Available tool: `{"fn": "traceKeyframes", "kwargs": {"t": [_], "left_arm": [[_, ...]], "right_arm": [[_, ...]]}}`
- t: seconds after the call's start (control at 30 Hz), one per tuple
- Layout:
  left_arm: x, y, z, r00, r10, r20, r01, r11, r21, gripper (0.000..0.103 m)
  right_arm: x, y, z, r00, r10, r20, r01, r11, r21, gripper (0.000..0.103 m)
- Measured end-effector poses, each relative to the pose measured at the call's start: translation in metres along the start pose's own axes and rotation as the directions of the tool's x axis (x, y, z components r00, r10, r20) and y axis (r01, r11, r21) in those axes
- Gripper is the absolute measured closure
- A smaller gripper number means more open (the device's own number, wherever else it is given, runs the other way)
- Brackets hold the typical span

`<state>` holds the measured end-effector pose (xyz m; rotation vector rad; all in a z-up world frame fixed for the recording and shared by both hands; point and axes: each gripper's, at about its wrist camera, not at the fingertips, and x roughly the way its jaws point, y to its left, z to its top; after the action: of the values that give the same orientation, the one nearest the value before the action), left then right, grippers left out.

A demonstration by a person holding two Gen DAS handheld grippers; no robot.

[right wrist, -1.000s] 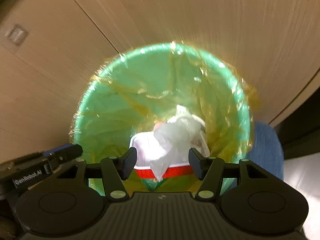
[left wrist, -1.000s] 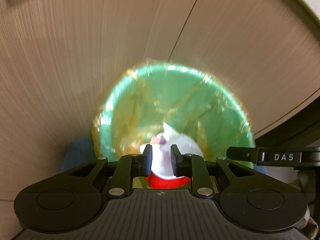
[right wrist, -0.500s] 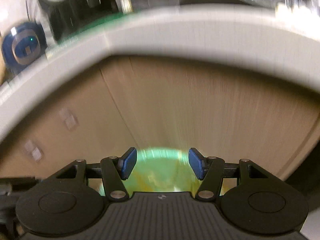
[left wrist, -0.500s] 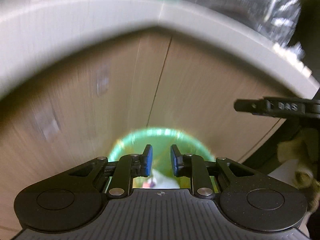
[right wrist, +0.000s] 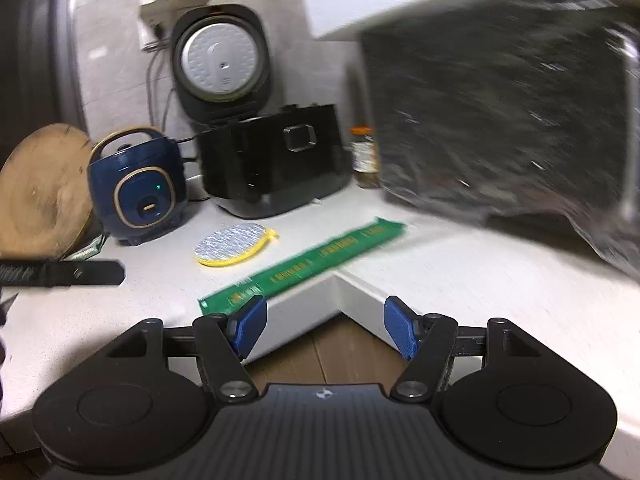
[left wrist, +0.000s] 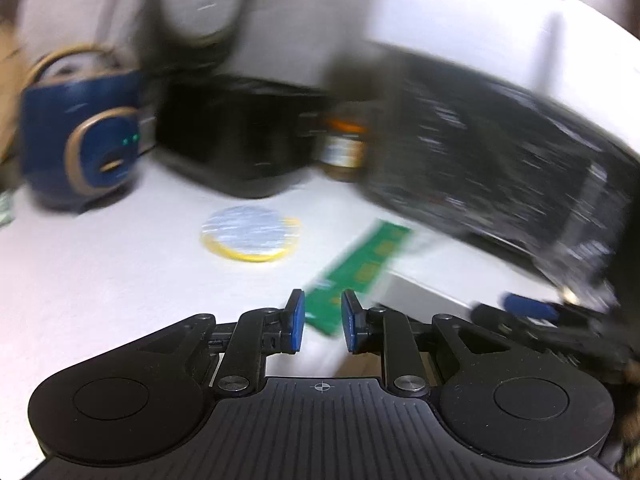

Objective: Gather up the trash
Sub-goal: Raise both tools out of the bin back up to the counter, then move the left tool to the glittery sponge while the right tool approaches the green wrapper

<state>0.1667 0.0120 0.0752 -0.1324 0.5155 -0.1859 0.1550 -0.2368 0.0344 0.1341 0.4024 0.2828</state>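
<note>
Hunting the next trash, both grippers empty, the left gripper (left wrist: 321, 326) narrowly parted, the right gripper (right wrist: 324, 330) having just opened wider, face the green strip (right wrist: 304, 266) on the counter (right wrist: 460, 276) corner beside the round foil lid (right wrist: 230, 245), calling for a reach forward.

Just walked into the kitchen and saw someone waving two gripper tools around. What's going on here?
A person is collecting trash with a handheld gripper in each hand. Both grippers are empty and aimed at the white countertop. The left gripper has its jaws narrowly apart; the right gripper has just been opening wider, with nothing between its pads. Still lying on the counter are a long green wrapper at the inner corner edge and a round foil lid near the blue cooker.
</note>
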Motion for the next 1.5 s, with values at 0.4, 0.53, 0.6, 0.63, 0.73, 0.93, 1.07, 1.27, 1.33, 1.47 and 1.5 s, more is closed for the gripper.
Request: {"fn": "traceKeyframes", "kwargs": {"t": [0.4,0.53,0.6,0.63,0.73,0.93,1.07,1.27,1.33,1.47,1.5], "left_arm": [[-0.001,0.053,-0.049,0.990,0.092,0.106,-0.082,0.992,-0.093,0.081],[0.008,0.063,-0.046,0.996,-0.002,0.085,0.014,0.990,-0.143,0.081],[0.000,0.067,-0.048,0.992,-0.040,0.121,0.057,0.988,-0.144,0.081],[-0.004,0.069,-0.048,0.989,-0.059,0.138,0.079,0.987,-0.142,0.081],[-0.014,0.074,-0.049,0.985,-0.036,0.171,0.061,0.987,-0.147,0.081],[-0.021,0.086,-0.049,0.985,0.011,0.169,0.018,0.985,-0.170,0.081],[-0.021,0.086,-0.051,0.987,-0.008,0.159,0.036,0.985,-0.168,0.081],[-0.011,0.075,-0.049,0.991,-0.042,0.128,0.063,0.984,-0.166,0.081],[-0.010,0.071,-0.048,0.993,-0.049,0.110,0.066,0.985,-0.162,0.081],[-0.010,0.064,-0.041,0.997,-0.063,0.051,0.070,0.986,-0.153,0.081],[-0.010,0.063,-0.038,0.997,-0.068,0.034,0.073,0.985,-0.156,0.081]], "right_arm": [[0.146,0.061,0.056,0.977,0.091,-0.193,-0.093,0.996,-0.006,0.038],[0.189,0.085,0.071,0.985,-0.024,-0.171,0.005,0.994,-0.107,0.038],[0.212,0.092,0.075,0.979,-0.082,-0.186,0.056,0.988,-0.141,0.038],[0.223,0.094,0.077,0.975,-0.100,-0.201,0.072,0.987,-0.144,0.038],[0.251,0.099,0.084,0.965,-0.122,-0.233,0.092,0.987,-0.134,0.038],[0.284,0.112,0.087,0.951,-0.127,-0.282,0.083,0.983,-0.162,0.042],[0.268,0.115,0.081,0.951,-0.077,-0.299,0.013,0.977,-0.211,0.054],[0.221,0.120,0.061,0.935,0.054,-0.349,-0.130,0.971,-0.199,0.057],[0.208,0.121,0.054,0.928,0.090,-0.361,-0.170,0.966,-0.196,0.057],[0.187,0.118,0.045,0.915,0.143,-0.377,-0.219,0.961,-0.168,0.057],[0.184,0.117,0.044,0.914,0.150,-0.378,-0.225,0.960,-0.164,0.057]]}}
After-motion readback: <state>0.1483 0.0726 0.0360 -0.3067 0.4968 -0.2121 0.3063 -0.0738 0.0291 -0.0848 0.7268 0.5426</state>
